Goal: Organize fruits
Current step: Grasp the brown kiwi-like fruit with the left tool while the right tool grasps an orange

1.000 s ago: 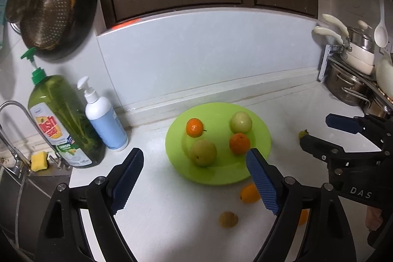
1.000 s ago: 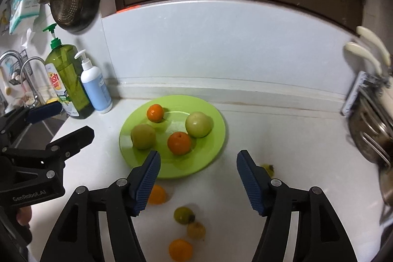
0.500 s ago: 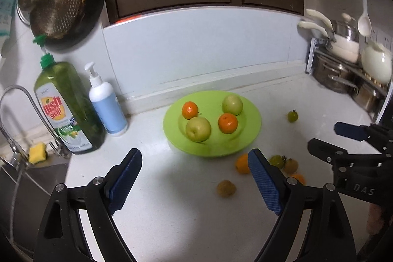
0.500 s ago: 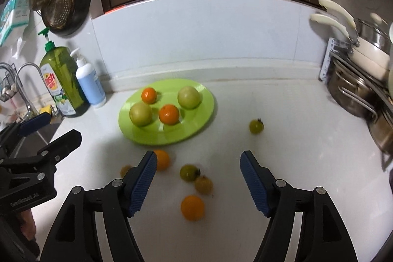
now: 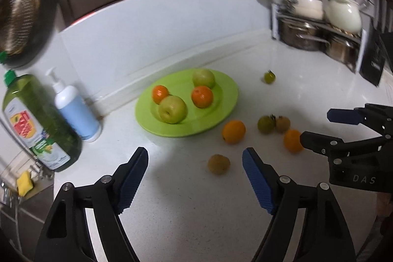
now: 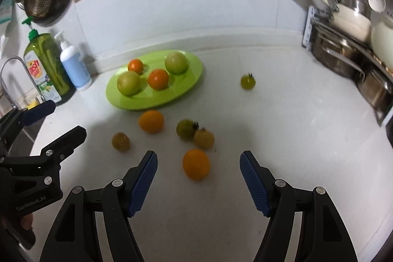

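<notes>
Fruit lies loose on the white counter [image 6: 294, 127] beside a green plate [image 6: 186, 87] holding four pieces. Left gripper [image 5: 195, 163] is closing on nothing; right gripper [image 6: 198, 168] gapes empty near an orange [image 6: 196, 164].
</notes>
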`<state>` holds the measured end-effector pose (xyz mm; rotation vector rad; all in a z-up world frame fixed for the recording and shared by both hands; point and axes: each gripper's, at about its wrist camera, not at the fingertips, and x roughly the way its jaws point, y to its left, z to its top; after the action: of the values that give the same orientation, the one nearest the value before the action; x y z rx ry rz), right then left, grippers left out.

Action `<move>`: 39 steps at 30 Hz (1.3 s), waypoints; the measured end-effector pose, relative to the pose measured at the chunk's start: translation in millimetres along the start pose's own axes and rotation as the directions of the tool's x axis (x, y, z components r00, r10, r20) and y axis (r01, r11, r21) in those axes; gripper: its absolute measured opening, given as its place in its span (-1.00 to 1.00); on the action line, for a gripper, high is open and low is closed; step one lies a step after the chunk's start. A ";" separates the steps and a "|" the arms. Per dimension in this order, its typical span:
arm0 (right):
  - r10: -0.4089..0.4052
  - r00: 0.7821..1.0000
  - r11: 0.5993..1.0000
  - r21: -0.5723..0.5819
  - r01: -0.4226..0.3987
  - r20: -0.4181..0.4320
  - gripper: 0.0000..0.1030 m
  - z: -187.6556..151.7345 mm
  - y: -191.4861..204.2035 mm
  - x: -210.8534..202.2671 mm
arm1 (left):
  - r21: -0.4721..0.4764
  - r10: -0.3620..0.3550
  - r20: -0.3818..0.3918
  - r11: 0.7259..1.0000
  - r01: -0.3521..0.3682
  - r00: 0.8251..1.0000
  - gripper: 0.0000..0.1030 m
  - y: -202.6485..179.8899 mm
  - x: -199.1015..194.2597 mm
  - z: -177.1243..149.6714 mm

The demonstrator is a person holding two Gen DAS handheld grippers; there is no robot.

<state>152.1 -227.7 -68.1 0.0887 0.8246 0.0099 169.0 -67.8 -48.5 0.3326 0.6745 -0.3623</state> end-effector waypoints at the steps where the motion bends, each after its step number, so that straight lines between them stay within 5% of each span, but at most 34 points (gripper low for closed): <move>1: -0.005 1.000 1.000 0.004 0.005 -0.007 0.34 -2.0 1.2 2.3 | 0.012 -0.014 -0.008 1.000 0.014 1.000 0.52 -0.5 3.5 -1.6; 13: -0.018 0.996 0.999 0.037 0.022 -0.085 -0.01 -11.3 1.1 28.6 | 0.033 -0.125 -0.118 0.991 0.130 0.985 0.18 -7.6 48.7 -12.4; 23: 0.003 0.992 0.999 0.042 0.002 -0.123 -0.15 -9.4 -1.5 45.7 | 0.010 -0.155 -0.153 0.987 0.158 0.976 -0.01 -9.2 67.8 -13.8; 32: 0.019 0.990 0.999 0.045 -0.012 -0.140 -0.31 -10.5 -2.2 52.9 | -0.030 -0.185 -0.186 0.983 0.182 0.965 -0.40 -8.8 78.2 -16.5; 39: 0.021 0.990 0.999 0.033 -0.016 -0.140 -0.37 -12.4 -2.5 54.8 | -0.052 -0.195 -0.185 0.981 0.188 0.963 -0.42 -8.2 78.7 -17.3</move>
<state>180.2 -226.9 -116.9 0.1272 0.9652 0.0207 213.1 -84.9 -114.3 0.2720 0.9019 -0.5076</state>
